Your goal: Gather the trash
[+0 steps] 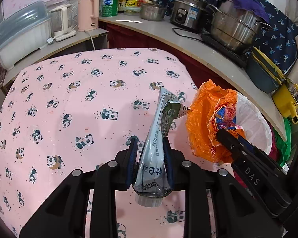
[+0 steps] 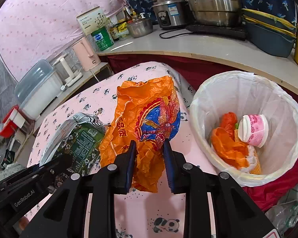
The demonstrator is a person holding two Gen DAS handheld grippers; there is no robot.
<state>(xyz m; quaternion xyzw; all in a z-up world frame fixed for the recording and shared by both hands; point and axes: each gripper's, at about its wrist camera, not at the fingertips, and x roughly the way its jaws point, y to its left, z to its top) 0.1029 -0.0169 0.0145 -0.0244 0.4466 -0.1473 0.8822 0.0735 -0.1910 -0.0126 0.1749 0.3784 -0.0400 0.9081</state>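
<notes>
My left gripper [image 1: 150,144] is shut on a flattened silver and green drink pouch [image 1: 159,138] with a white cap, held above the pink panda tablecloth [image 1: 69,99]. The pouch also shows in the right wrist view [image 2: 79,138]. My right gripper [image 2: 150,146] is shut on a crumpled orange plastic bag [image 2: 145,115], held over the table's right edge beside the bin; the bag shows in the left wrist view [image 1: 208,119]. A white-lined trash bin [image 2: 288,107] stands to the right, holding orange plastic [image 2: 228,146] and a pink paper cup [image 2: 254,130].
A counter [image 1: 188,45] curves behind the table with steel pots [image 1: 234,29], a rice cooker [image 1: 188,11], a pink kettle [image 1: 88,13], bottles and a plastic container [image 1: 21,33]. A blue basin [image 2: 268,35] and yellow pot [image 1: 286,101] sit at the right.
</notes>
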